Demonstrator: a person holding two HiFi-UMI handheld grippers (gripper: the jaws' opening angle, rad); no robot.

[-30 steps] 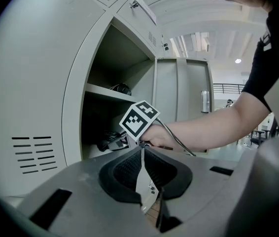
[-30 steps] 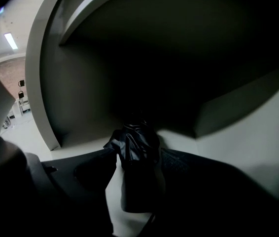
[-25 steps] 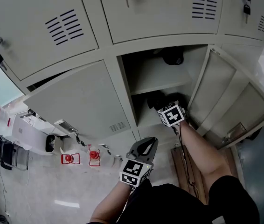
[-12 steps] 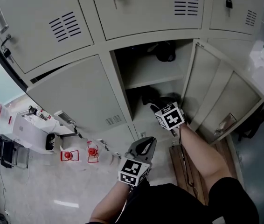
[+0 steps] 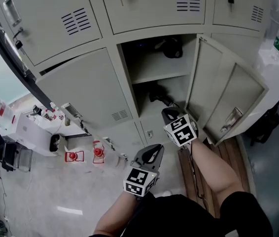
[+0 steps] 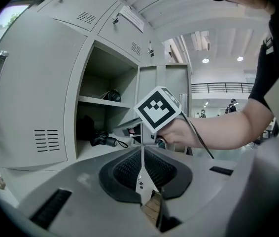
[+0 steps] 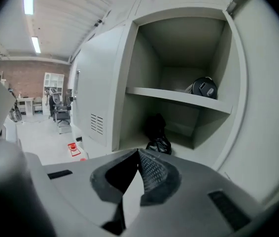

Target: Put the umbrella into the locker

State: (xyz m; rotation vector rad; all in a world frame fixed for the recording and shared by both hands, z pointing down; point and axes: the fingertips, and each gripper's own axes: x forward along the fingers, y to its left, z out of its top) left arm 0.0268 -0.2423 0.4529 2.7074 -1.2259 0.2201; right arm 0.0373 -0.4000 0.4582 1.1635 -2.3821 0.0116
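Our right claw (image 5: 169,114) has backed out of the open locker (image 5: 128,78), and its jaws have just closed, pressed together on nothing. The umbrella (image 5: 160,97) lies on the locker's floor, below the shelf (image 5: 154,76). Our left claw (image 5: 152,153) is also pressed together and empty. We judge the placing done, though the door (image 5: 228,90) stands open.

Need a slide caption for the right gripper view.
Right claw, just closed and empty, faces the black folded umbrella lying in the open grey metal locker.
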